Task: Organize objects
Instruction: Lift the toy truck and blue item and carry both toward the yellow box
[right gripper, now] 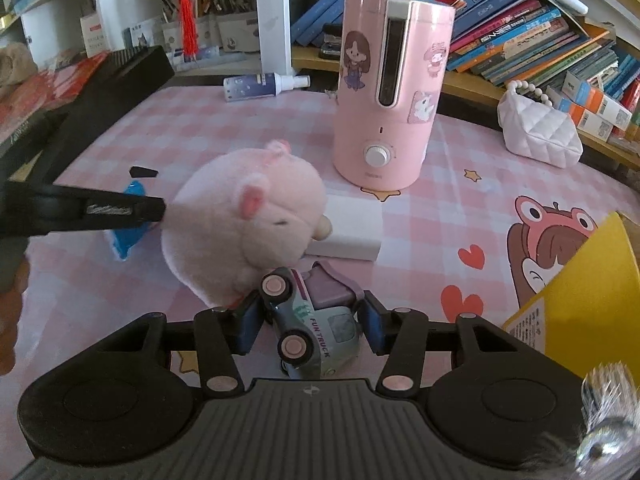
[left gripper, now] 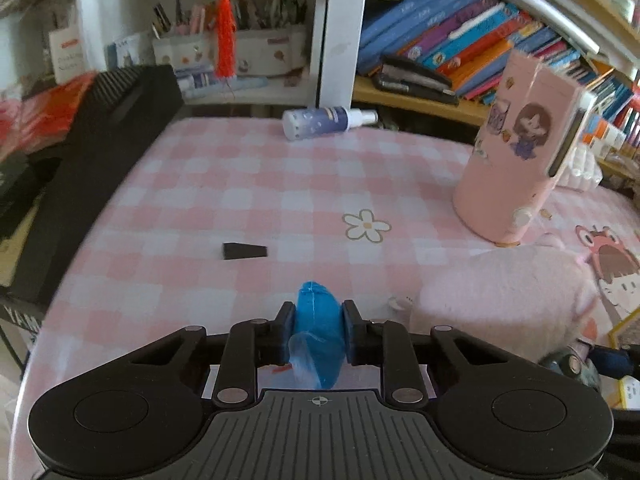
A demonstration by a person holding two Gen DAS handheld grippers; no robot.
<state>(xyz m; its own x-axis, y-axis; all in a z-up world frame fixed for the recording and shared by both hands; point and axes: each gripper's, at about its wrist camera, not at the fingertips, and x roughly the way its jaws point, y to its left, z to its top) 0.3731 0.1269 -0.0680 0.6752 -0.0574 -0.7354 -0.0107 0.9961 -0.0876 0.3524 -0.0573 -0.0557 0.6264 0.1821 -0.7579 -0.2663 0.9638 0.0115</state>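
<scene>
Blue packet [left gripper: 318,332] clamped in left gripper [left gripper: 318,326]; toy truck [right gripper: 310,320] (tipped sideways) between open right gripper [right gripper: 308,322] fingers.

"FUN TRUCK" on toy truck [right gripper: 316,328]

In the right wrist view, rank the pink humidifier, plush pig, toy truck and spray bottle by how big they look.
1. Pink humidifier and plush pig: they look alike in size, and the pig is nearer, so no ranking between them.
2. Toy truck, between the right gripper fingers, though nearest the camera.
3. Spray bottle, lying farthest back.

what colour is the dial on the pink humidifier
White dial on the pink humidifier; clearest in the right wrist view.
</scene>
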